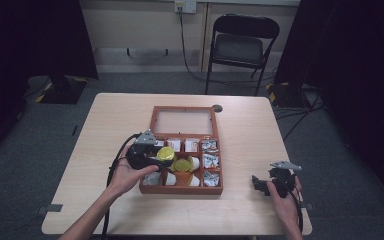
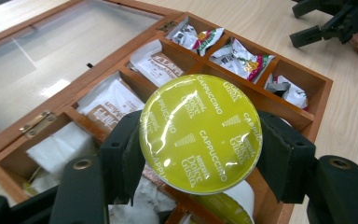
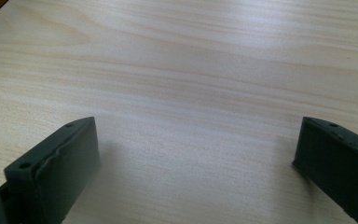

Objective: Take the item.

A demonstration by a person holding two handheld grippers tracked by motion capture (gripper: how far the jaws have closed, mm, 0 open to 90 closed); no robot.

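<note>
Left gripper view: my left gripper squeezes a round yellow-green foil-topped coffee capsule just above the brown wooden compartment box. My right gripper waits wide open, well apart, holding nothing.

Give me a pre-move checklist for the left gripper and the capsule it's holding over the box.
1. Left gripper closed on the capsule: ok, a jaw presses each side.
2. Capsule lifted out of the box: ok, held above the compartments.
3. Foil top intact: ok, no tear seen.
4. Right gripper out of the way: ok, open, over bare table, beside the box.
5. Box lid open: ok, lying flat.
6. Drop-off spot: cannot tell.
</note>
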